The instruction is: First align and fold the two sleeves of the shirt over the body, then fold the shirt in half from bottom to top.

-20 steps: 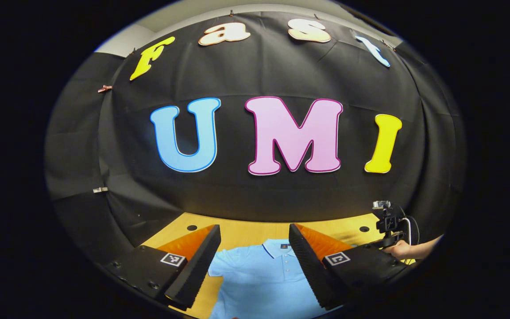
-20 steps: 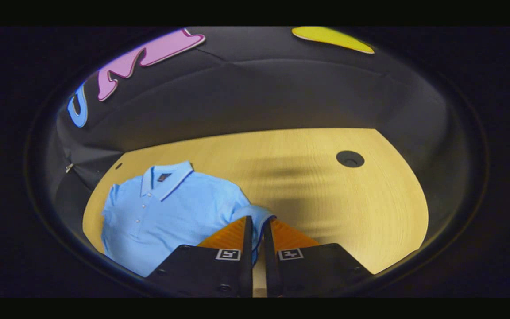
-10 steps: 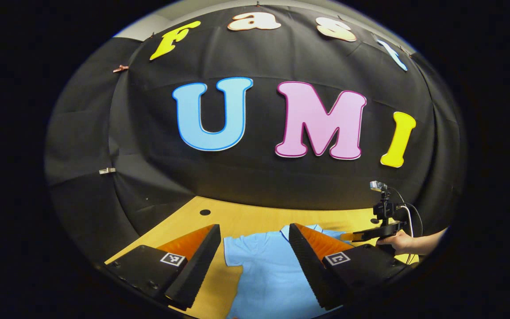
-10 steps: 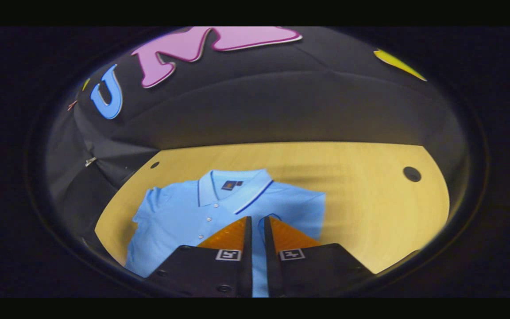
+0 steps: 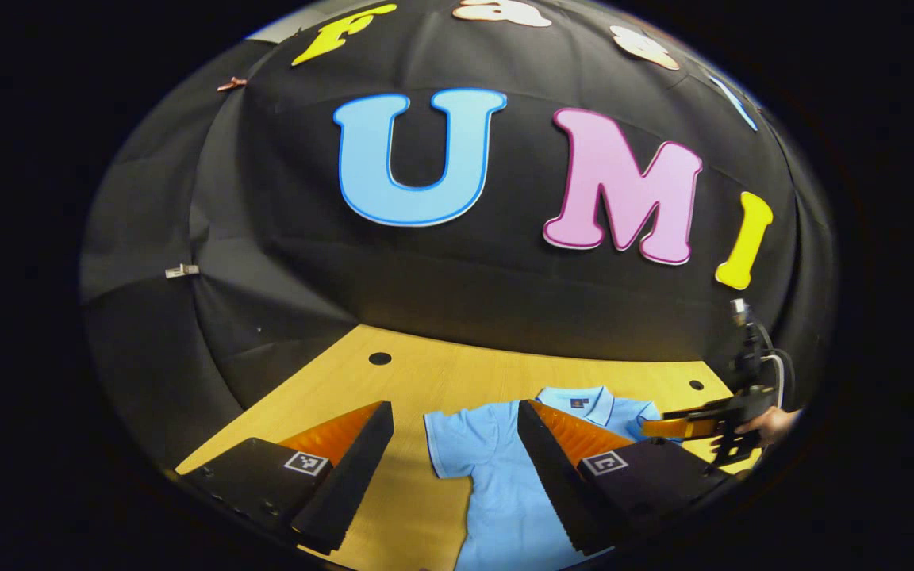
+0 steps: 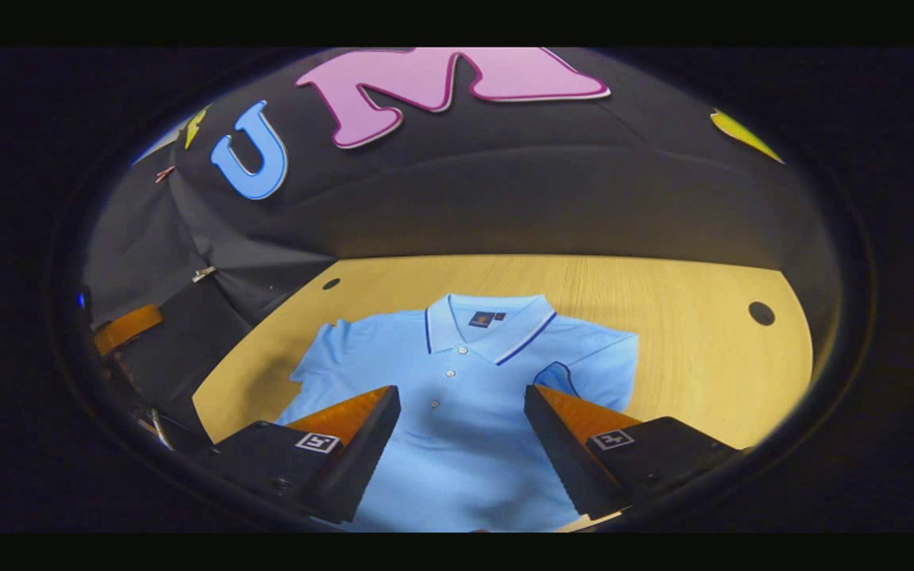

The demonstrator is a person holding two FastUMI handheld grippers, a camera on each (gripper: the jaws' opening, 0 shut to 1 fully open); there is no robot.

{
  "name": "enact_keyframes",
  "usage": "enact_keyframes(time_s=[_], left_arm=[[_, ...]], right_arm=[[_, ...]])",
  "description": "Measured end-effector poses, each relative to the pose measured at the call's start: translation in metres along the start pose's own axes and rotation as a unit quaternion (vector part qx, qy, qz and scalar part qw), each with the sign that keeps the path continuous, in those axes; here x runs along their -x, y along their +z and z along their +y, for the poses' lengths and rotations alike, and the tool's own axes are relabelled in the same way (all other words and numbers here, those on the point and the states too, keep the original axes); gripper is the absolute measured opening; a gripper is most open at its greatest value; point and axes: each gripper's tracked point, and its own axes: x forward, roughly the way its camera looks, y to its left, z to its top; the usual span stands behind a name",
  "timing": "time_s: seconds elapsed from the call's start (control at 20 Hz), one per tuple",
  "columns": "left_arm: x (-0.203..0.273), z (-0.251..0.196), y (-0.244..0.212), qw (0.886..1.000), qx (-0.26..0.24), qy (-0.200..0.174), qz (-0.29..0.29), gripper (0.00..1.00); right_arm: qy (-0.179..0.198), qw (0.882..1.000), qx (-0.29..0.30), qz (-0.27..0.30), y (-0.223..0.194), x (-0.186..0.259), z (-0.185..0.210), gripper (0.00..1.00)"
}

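Right gripper view: the right gripper (image 6: 461,432) is hovering spread and empty, the shirt (image 6: 457,412) lying flat on the bench (image 6: 703,357) beneath and ahead. The left gripper (image 5: 453,468) is spread too, the shirt lying ahead to its right.

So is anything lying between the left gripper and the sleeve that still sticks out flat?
Nothing visible. The left gripper, jaws open, looks straight at the unfolded sleeve of the shirt, with bare table around it.
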Motion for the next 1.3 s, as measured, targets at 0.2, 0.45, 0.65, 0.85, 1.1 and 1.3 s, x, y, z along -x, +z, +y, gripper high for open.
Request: enact_keyframes(time_s=[0.2, 0.45, 0.65, 0.85, 1.1, 1.3], left_arm=[[-0.081, 0.016, -0.048, 0.996, 0.031, 0.003, 0.080, 1.00], [-0.154, 0.025, -0.114, 0.982, 0.049, 0.021, 0.181, 0.97], [-0.187, 0.028, -0.149, 0.971, 0.042, 0.034, 0.234, 0.97], [-0.200, 0.028, -0.169, 0.964, -0.001, 0.033, 0.264, 0.99], [-0.201, 0.003, -0.167, 0.961, -0.066, -0.026, 0.268, 0.38], [-0.203, -0.006, -0.164, 0.960, -0.038, -0.058, 0.272, 0.07]], right_arm=[[-0.027, 0.999, 0.017, -0.010, -0.002, 0.049, -0.014, 0.98], [-0.061, 0.998, 0.006, 0.006, -0.033, 0.097, -0.044, 0.98], [-0.089, 0.996, -0.021, 0.011, -0.052, 0.124, -0.067, 0.98], [-0.106, 0.994, -0.039, 0.008, -0.058, 0.137, -0.081, 0.98], [-0.099, 0.994, -0.036, 0.022, -0.067, 0.128, -0.073, 0.98], [-0.086, 0.996, -0.029, 0.026, -0.068, 0.122, -0.059, 0.98]])
